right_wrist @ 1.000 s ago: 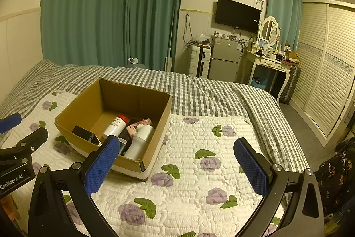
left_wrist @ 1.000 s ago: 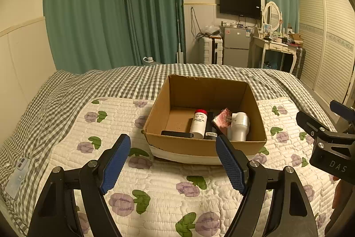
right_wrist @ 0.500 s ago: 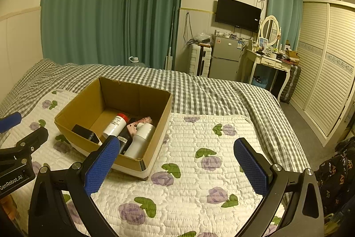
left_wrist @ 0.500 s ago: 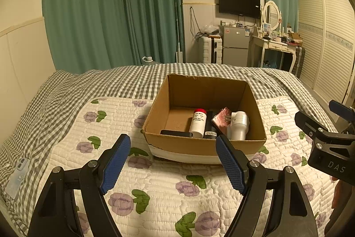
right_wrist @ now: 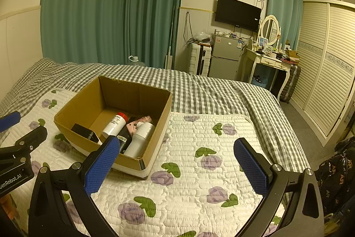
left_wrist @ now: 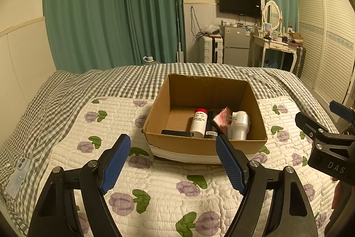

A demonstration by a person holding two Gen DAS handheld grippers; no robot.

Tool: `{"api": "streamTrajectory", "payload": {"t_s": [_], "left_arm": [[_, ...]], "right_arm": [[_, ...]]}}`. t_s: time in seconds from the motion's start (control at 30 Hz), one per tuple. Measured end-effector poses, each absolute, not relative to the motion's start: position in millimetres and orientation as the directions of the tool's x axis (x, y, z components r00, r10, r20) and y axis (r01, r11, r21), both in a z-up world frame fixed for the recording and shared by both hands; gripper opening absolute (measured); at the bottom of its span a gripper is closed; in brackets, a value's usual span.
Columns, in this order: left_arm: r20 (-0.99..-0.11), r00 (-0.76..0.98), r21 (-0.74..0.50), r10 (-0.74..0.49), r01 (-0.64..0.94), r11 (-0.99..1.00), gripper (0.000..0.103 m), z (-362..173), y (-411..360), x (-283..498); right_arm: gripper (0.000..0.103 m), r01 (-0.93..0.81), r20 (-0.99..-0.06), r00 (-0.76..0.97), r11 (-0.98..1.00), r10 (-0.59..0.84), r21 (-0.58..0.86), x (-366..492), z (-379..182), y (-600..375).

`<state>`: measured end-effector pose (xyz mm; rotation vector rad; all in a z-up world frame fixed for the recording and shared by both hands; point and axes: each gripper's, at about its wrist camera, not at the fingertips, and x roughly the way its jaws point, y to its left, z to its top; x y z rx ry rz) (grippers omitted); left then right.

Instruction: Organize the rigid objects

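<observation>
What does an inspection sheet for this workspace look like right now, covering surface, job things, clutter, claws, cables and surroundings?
Surface: floral quilt over a checked bedspread.
Job's things: open box on the quilt, holding a red-capped bottle, a white bottle, a pink item and a black block.
Clutter: phone at the bed's left edge.
Claws: left claw open, empty, short of the box; right claw open, empty, to the box's right.
Cables: wires hang on the far wall.
Surroundings: curtains, TV, fridge, dresser, wardrobe.
</observation>
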<state>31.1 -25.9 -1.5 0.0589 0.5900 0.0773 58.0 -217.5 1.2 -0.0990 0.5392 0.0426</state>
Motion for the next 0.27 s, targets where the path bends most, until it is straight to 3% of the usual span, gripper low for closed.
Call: {"api": "streamTrajectory", "payload": {"t_s": [0.27], "left_arm": [[-0.552,0.828,0.079,0.099,-0.066,0.995,0.082,-3.6,-25.2,27.8]], "right_arm": [[0.103,-0.066,-0.517,0.856,0.994,0.014,-0.083,58.2,0.8,-217.9]]}}
